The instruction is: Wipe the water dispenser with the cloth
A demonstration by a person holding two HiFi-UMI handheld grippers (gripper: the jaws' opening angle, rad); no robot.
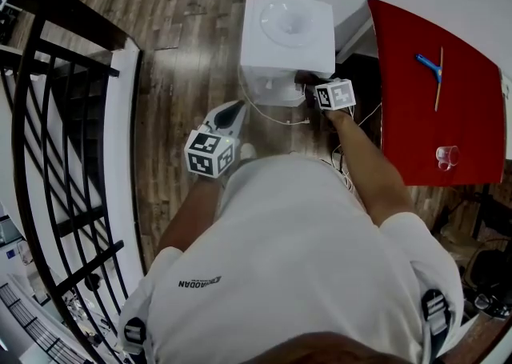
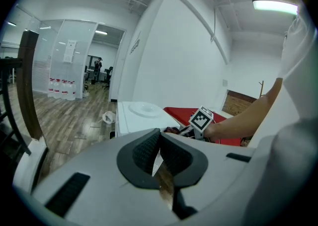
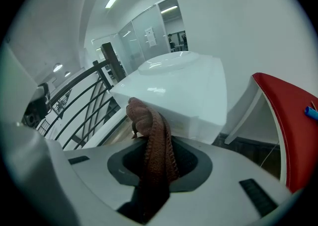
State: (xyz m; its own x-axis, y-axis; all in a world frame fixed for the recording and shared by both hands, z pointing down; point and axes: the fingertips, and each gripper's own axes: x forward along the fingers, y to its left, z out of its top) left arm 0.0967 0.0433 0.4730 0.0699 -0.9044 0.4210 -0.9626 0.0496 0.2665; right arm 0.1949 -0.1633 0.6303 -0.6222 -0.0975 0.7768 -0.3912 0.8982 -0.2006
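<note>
1. The cloth (image 3: 150, 138) is brown and bunched into a thick, rope-like roll. Its long axis runs along the jaws of the right gripper (image 3: 158, 163), and its rounded free end sticks out past the fingertips, pointing at the water dispenser (image 3: 184, 91).
2. The right gripper's fingers are clamped on the cloth's middle. The cloth's tail drops back between them, away from the dispenser.
3. In the head view the cloth (image 1: 306, 79) sits at the dispenser's front edge, at its right-hand corner (whether it actually presses on the white casing cannot be told).
4. The dispenser (image 1: 286, 38) is a white box with a round recess in its top. It stands on the wood floor (image 1: 184, 42).
5. The left gripper (image 2: 159, 149) hangs in front of the dispenser, well short of it. Its fingers are together with nothing between them.
6. A thin white cable (image 1: 276, 118) trails on the floor just before the dispenser.
7. A red table (image 1: 424, 106) stands beside the dispenser on the cloth's side. It carries a blue-headed tool (image 1: 430, 67) and a clear cup (image 1: 446, 156).
8. A black railing (image 1: 48, 138) runs well off on the dispenser's other side.
</note>
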